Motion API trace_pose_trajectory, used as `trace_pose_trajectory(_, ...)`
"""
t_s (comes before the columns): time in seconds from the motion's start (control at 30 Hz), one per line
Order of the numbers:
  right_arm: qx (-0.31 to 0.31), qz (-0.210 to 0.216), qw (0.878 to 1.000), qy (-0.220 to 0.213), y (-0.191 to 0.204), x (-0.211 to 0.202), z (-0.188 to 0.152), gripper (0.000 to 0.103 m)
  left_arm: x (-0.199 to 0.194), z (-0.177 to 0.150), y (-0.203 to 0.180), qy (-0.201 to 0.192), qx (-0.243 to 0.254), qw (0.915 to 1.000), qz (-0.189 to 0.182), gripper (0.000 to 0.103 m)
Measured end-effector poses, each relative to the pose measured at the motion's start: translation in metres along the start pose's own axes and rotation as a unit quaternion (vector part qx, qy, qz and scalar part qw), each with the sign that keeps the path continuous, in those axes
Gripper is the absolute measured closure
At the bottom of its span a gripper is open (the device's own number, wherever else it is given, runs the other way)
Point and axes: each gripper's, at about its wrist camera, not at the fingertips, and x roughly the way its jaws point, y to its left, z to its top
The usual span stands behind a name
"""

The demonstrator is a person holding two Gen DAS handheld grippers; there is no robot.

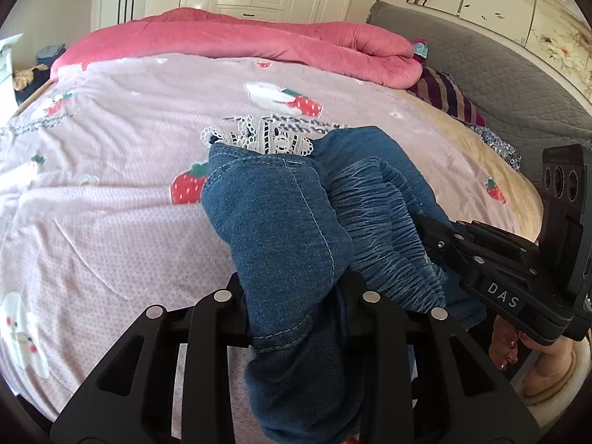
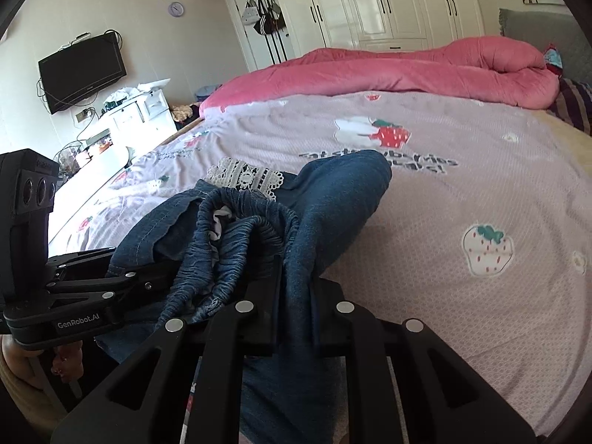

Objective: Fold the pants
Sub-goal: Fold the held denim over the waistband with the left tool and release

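A bedroom, a bed (image 1: pixel 111 170) under a strawberry sheet. The pants (image 1: pixel 296 222) hang bunched above it, between both grippers. The left gripper (image 1: pixel 296 318) pinches a denim fold; the right gripper (image 2: pixel 296 296) beside it clamps the fabric by the gathered waistband (image 2: pixel 240 244).

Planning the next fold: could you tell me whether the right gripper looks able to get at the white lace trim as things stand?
Probably not yet: the right gripper is shut on the pants, as is the left gripper. The lace trim lies uncovered just beyond, so it would need to let go first.
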Motion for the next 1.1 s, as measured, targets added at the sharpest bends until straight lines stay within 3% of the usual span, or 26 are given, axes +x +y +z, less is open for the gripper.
trace_pose_trajectory(0.47, -0.002, -0.013, 1.0, -0.016, -0.005, 0.006, 0.028, 0.092, 0.011, 0.03, 0.003, -0.017, 0.004, 0.9998, -0.005, 0.081)
trace_pose_trajectory(1.1, 0.004, -0.022, 1.0, -0.001, -0.011, 0.067, 0.069, 0.092, 0.049, 0.064, 0.035, -0.018, -0.008, 0.9998, 0.009, 0.081)
